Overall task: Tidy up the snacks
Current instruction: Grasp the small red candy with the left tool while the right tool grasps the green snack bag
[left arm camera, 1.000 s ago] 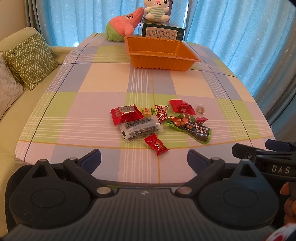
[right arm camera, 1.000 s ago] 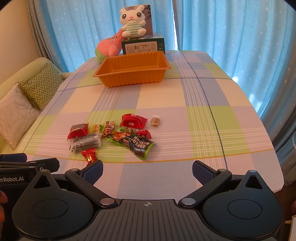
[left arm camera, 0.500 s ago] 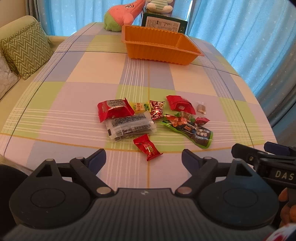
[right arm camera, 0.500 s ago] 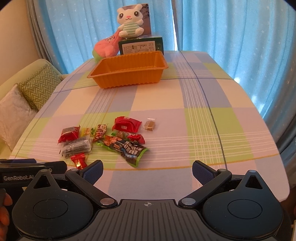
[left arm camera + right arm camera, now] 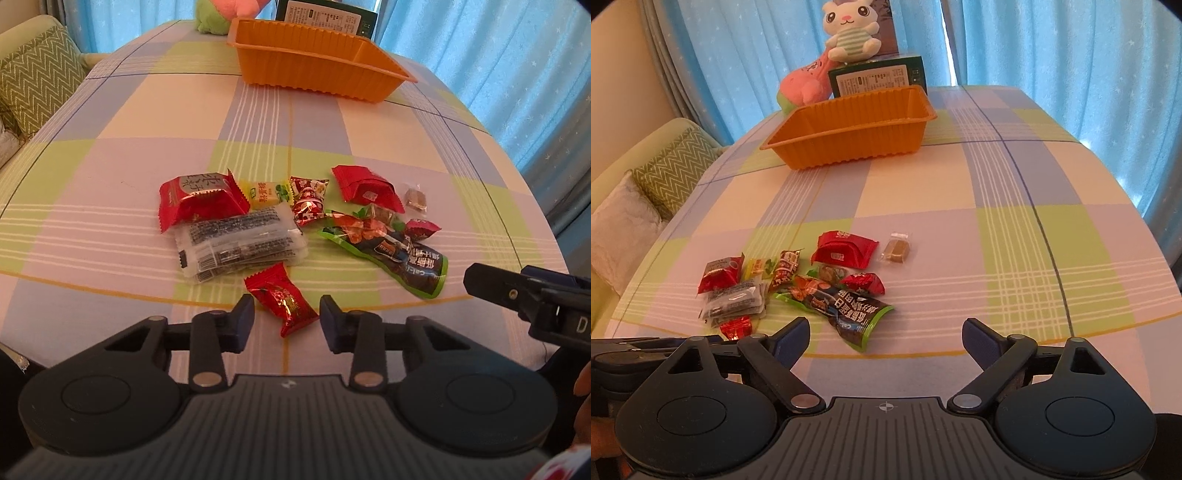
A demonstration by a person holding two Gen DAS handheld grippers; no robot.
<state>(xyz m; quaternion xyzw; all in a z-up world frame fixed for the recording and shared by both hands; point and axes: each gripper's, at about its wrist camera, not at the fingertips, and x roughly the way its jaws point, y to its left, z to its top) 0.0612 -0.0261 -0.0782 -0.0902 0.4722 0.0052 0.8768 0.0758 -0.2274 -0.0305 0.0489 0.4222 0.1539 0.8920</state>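
Several snack packets lie in a cluster on the checked tablecloth. My left gripper (image 5: 286, 319) is open, its fingers either side of a small red candy packet (image 5: 282, 301) at the cluster's near edge, not closed on it. Behind it lie a clear dark-printed packet (image 5: 240, 242), a red packet (image 5: 199, 195) and a long green-edged packet (image 5: 402, 258). My right gripper (image 5: 884, 341) is open and empty, hovering near the green-edged packet (image 5: 849, 312). An empty orange tray (image 5: 314, 62) stands at the far side of the table; it also shows in the right wrist view (image 5: 849, 129).
Two plush toys (image 5: 849, 33) and a dark green box (image 5: 877, 77) stand behind the tray. A sofa with cushions (image 5: 33, 81) lies left of the table. Blue curtains hang behind and to the right. The right gripper's body (image 5: 535, 295) shows in the left wrist view.
My left gripper has moved forward and down to the cluster and narrowed its fingers around the small red candy packet. My right gripper has edged forward toward the snacks and stays wide open.
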